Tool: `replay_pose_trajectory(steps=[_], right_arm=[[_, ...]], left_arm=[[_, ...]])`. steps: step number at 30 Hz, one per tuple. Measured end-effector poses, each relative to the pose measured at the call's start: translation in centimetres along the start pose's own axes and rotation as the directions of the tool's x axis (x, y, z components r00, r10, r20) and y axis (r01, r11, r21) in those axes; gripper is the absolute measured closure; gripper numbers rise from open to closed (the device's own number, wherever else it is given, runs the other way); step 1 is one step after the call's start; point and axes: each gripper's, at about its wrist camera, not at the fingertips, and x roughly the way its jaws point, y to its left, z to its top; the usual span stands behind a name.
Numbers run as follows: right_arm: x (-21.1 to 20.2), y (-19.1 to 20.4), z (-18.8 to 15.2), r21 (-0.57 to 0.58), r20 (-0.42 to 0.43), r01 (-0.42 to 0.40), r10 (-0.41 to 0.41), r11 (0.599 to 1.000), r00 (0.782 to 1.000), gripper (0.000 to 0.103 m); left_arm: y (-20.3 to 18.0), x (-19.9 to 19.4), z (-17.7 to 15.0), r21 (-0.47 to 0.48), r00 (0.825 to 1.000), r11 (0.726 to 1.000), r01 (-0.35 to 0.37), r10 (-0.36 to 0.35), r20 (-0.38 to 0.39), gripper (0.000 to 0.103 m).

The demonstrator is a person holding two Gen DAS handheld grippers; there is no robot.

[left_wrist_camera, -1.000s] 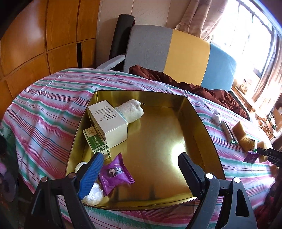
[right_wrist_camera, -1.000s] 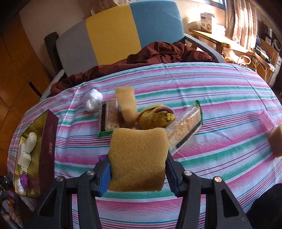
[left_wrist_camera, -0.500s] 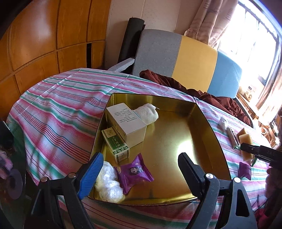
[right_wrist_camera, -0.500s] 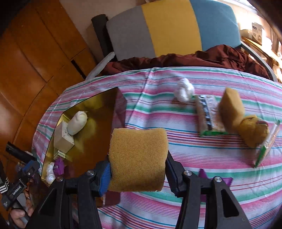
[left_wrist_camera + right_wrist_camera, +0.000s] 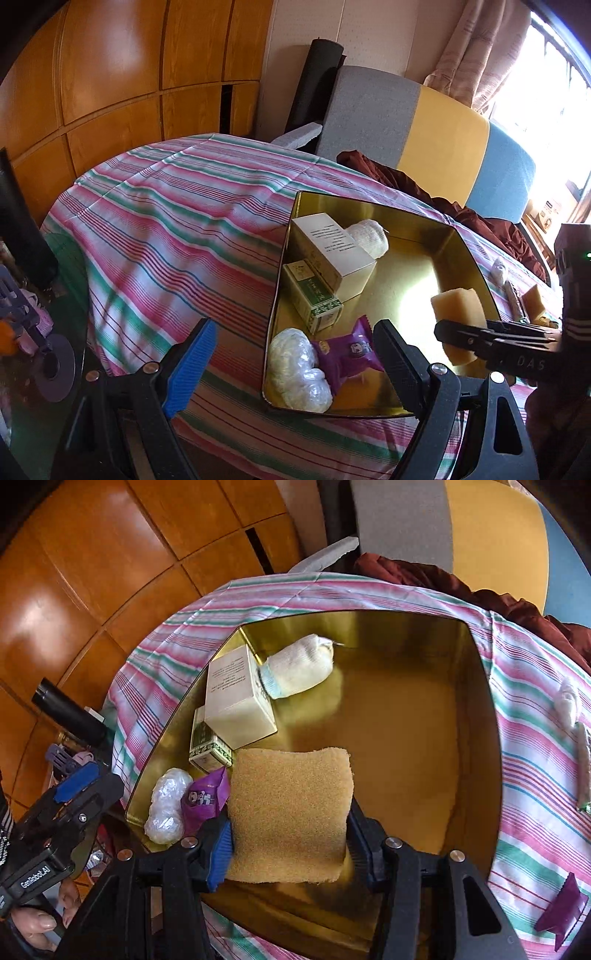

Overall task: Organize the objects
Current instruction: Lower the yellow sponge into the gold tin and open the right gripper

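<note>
Between the right gripper's [image 5: 290, 843] pads sits the sponge [image 5: 290, 812], clamped and hanging over the gold tray [image 5: 480, 716]. Released now, it could bounce onto the purple packet [image 5: 205, 797] just left. Left gripper [image 5: 291, 354] gapes empty nearby.

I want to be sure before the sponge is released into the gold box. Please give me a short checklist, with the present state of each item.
1. Right gripper is shut on the sponge: ok.
2. Sponge is over the gold box, inside its walls: ok.
3. Bare floor lies under and right of the sponge: ok.
4. Purple packet is clear of the sponge: cannot tell; it sits right beside the sponge's left edge.
5. Left gripper is open, empty and outside the box: ok.
6. Sponge is low enough to drop softly: cannot tell.
</note>
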Motion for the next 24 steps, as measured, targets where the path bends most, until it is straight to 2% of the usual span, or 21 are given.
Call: replay_pose_trajectory(steps=[6,14,16,18,24], right_arm=[[2.1,2.1,-0.5,-0.055,-0.06,0.025,-0.029,0.998,0.998,0.049],[3.1,3.5,-1.8,-0.102,-0.099,-0.015,0.005,0.995,0.995,0.044],[2.9,3.3,-2.0,-0.092,-0.098,-0.023,0.014,0.995,0.995,0.038],[2.5,3.1,-2.1,-0.084,-0.079,-0.023,0.016,0.996,0.997,0.019],[0.0,1.9,-2.2,-0.047,-0.01,-0.046,0.045,0.998,0.999,0.017]], left_arm=[[0.7,0.0,0.0,-0.011,1.0,1.0,-0.013,0.014,0.004,0.016],[0.8,0.2,-0.1,-0.008,0.999,0.999,-0.038,0.038,-0.001,0.016],[0.8,0.3,-0.2,-0.005,0.999,0.999,-0.047,0.047,-0.004,0.016],[0.8,0.3,-0.2,-0.006,0.999,0.999,-0.051,0.051,-0.005,0.016],[0.4,-0.2,0.0,0.008,0.998,0.998,-0.064,0.063,0.013,0.013]])
